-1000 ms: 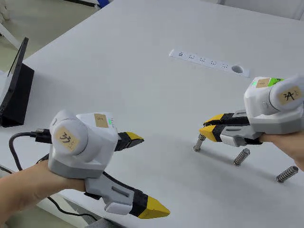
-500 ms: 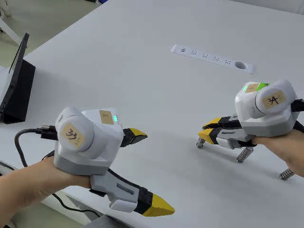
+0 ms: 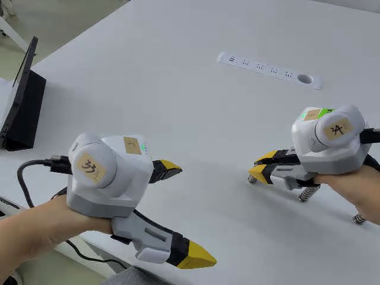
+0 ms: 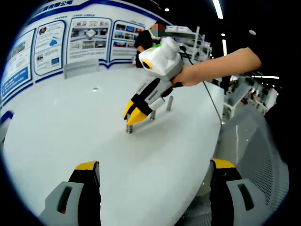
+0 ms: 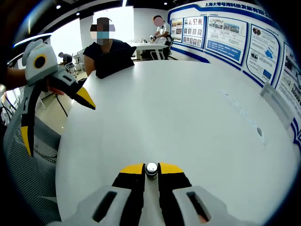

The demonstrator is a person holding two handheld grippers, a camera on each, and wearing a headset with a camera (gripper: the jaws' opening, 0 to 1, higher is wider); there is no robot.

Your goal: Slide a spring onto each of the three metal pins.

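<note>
your right tool (image 3: 258, 168) is clenched on a spring (image 3: 252, 179) that stands upright on the tabletop (image 3: 178, 101). in the right gripper view a small round metal end sits pinched between the yellow tips. i judge that the pin is inside the coil, though i cannot make it out separately. you hold the tool nearly flat and grip from the side. that probably keeps the coil in line with the pin while it is pressed down, and it leaves you a clear look at the base.

a second spring (image 3: 307, 193) stands just under your right hand and a third spring (image 3: 358, 218) stands further right, both upright and apart from each other. they look already seated, so this could be the last one.

your left tool (image 3: 184, 214) is released, jaws spread wide, grasping nothing. it hangs over the near edge of the tabletop, well apart from the work and pointed toward it. that looks like a standby spot, out of the way.
</note>
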